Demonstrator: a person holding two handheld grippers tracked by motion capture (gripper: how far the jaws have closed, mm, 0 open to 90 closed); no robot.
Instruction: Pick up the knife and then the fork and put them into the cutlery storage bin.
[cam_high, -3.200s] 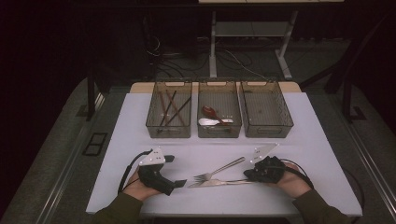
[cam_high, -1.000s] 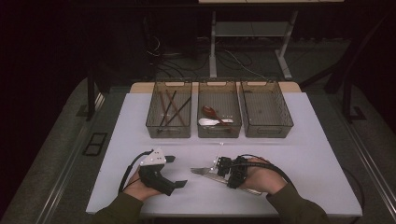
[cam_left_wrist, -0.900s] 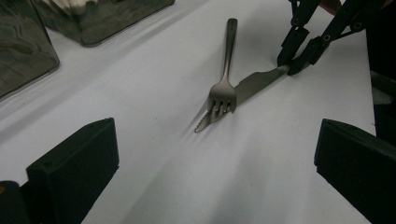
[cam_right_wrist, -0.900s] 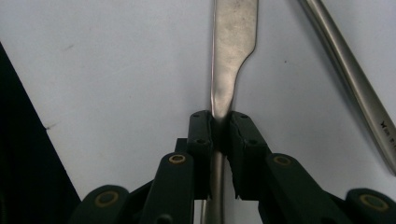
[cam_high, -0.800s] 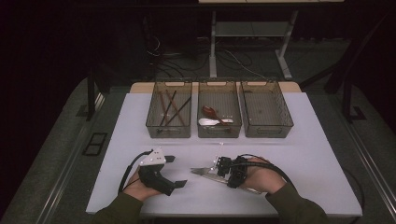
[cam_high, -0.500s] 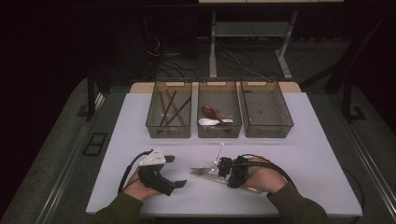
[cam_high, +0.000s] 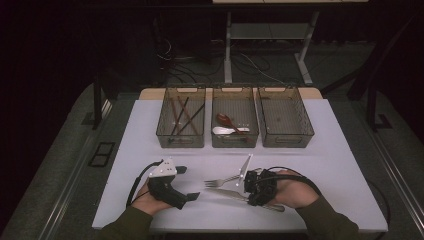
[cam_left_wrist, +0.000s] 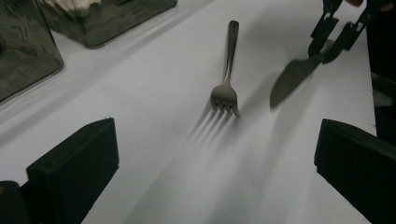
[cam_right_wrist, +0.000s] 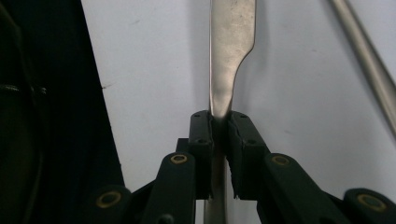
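Note:
A steel knife (cam_high: 220, 192) lies near the table's front edge, its blade pointing left. My right gripper (cam_high: 245, 194) is shut on it where the blade meets the handle. In the right gripper view the jaws (cam_right_wrist: 219, 122) pinch the knife (cam_right_wrist: 232, 42) edge-on. The left gripper view shows the blade (cam_left_wrist: 293, 80) raised a little above its shadow. A fork (cam_high: 223, 181) lies flat just beyond the knife, tines to the left, also seen as a fork (cam_left_wrist: 226, 88) ahead of my left gripper (cam_left_wrist: 212, 172). My left gripper (cam_high: 187, 183) rests on the table, open and holding nothing.
Three clear bins stand in a row at the back: the left bin (cam_high: 181, 140) holds chopsticks, the middle bin (cam_high: 235, 141) holds spoons, and nothing shows in the right bin (cam_high: 285, 140). The white table (cam_high: 340, 165) ends close behind both hands.
My right gripper came in from the right and closed on the knife. Over the last second it has rolled, tipping its grey plate upright, and raised the blade slightly. The left gripper has stayed put.

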